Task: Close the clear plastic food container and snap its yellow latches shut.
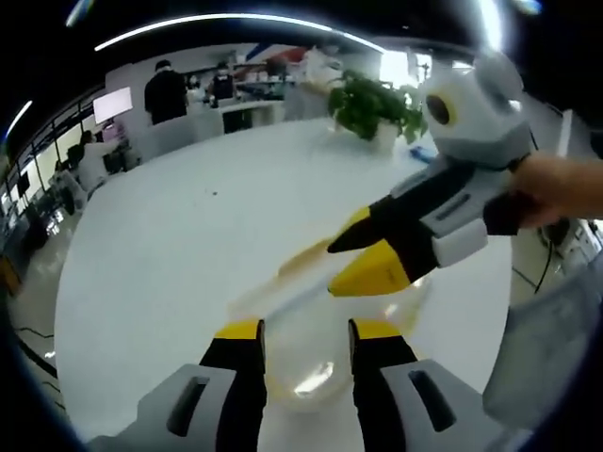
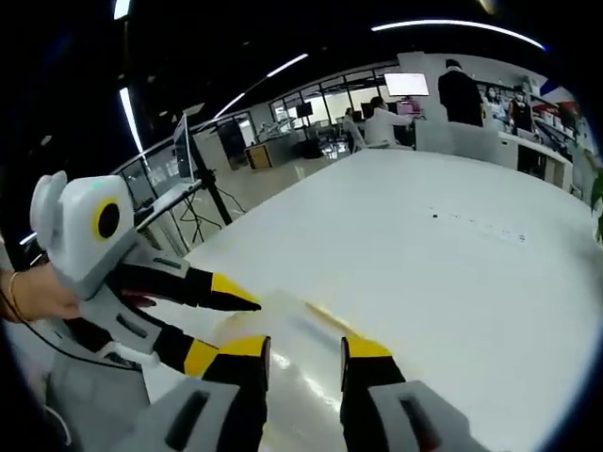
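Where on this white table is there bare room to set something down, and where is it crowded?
Free: the wide bare stretch of the table between the container and the far edge, left of the potted plant; the right gripper view shows the same open top. Crowded: the near edge, where the left claw and right claw meet over the container.

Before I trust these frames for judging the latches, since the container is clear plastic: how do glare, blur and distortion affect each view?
Left gripper view: glare on the clear container washes out its edges against the white table; the right claw is slightly soft; fisheye bends the ceiling lights. Right gripper view: the container is pale and blurred, its yellow latch faint; background curved.
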A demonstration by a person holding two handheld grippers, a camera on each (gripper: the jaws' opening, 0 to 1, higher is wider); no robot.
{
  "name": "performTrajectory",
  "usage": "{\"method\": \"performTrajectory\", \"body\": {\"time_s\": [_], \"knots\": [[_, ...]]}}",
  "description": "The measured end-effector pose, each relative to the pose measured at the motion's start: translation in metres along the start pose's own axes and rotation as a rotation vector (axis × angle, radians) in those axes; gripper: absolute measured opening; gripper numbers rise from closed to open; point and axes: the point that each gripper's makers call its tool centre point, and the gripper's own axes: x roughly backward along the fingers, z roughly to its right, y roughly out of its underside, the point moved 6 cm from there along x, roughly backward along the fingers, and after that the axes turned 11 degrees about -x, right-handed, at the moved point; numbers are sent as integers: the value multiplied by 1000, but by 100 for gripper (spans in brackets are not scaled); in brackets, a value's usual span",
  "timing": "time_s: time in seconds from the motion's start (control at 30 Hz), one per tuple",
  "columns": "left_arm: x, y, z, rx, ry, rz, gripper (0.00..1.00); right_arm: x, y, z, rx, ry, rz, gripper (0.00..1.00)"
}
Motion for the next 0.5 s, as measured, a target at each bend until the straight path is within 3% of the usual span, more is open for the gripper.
{"method": "performTrajectory", "body": {"time_s": [0.13, 0.33, 0.5], "knots": [[-2, 3, 2, -28, 14, -26, 34, -3, -3, 0, 19, 2, -13, 27], [3, 0, 6, -71, 35, -4, 38, -1, -8, 7, 22, 14, -9, 28], [6, 4, 14, -96, 88, 20, 42, -3, -10, 13, 25, 13, -30, 30]]}}
